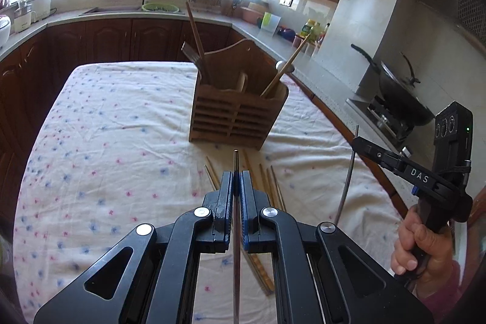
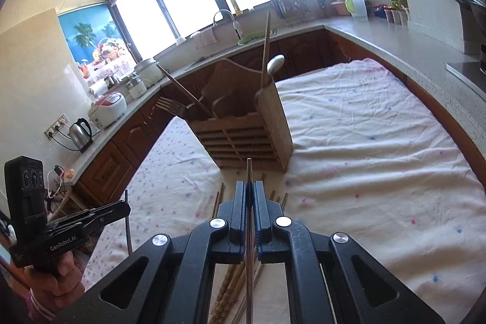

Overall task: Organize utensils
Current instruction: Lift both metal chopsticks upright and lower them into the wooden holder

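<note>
Left wrist view first: the big table (image 1: 91,126) has a flowered cloth on it, and the wooden holder (image 1: 237,114) stands in the middle. Use the holder as your mark.

Your left gripper (image 1: 236,172) is squeezed tight on one metal chopstick (image 1: 235,233), just in front of the holder and lifted off the cloth. Your right gripper (image 2: 249,182) is squeezed tight on another metal chopstick (image 2: 249,248), also in front of the holder. More wooden chopsticks (image 1: 275,187) lie on the cloth in front of the holder, under both grippers.

To do this step well, I think you should lift each stick above the holder's top edge, tip it so the end points down, and drop it into an open slot. Go one hand at a time so the two sticks do not bump. Watch for the tall sticks, the fork (image 2: 170,107) and the spoon (image 2: 275,63) already standing in the holder.

Some things are hard to see. You cannot see down into the slots, so you cannot tell how full they are. The bottom ends of both held sticks run off the picture. The windows behind the holder are too bright to see through.
</note>
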`<state>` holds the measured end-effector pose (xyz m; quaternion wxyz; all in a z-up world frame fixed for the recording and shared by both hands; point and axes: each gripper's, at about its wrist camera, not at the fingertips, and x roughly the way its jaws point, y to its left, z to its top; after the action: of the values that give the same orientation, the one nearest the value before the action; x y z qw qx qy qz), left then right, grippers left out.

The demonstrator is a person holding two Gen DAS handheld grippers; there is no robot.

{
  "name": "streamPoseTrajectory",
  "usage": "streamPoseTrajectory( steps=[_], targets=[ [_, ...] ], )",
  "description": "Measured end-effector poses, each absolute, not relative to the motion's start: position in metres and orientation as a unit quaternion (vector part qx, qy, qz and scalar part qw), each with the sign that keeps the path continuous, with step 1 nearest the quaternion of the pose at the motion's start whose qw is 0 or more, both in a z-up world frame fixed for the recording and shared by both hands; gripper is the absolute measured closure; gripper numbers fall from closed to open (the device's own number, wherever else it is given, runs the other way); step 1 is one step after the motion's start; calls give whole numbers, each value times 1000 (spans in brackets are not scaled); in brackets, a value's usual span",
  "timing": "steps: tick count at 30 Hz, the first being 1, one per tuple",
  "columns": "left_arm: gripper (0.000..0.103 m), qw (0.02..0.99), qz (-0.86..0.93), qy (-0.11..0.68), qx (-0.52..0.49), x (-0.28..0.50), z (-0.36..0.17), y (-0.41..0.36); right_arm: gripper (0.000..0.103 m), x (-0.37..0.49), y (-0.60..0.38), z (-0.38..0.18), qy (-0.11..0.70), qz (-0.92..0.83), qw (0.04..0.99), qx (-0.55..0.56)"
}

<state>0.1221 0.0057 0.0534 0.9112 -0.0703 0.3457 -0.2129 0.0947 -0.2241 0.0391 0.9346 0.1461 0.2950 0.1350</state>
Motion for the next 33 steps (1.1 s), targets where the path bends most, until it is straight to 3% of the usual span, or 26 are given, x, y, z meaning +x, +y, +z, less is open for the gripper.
streamPoseTrajectory(
  steps=[10,33],
  targets=[
    [99,924,-217,303,-87,115,88,21,99,84,-223,80,243,148,948,142],
    [99,937,-219,256,-90,142,121,15,99,101,-228,99,212,146,955,147]
  ],
)
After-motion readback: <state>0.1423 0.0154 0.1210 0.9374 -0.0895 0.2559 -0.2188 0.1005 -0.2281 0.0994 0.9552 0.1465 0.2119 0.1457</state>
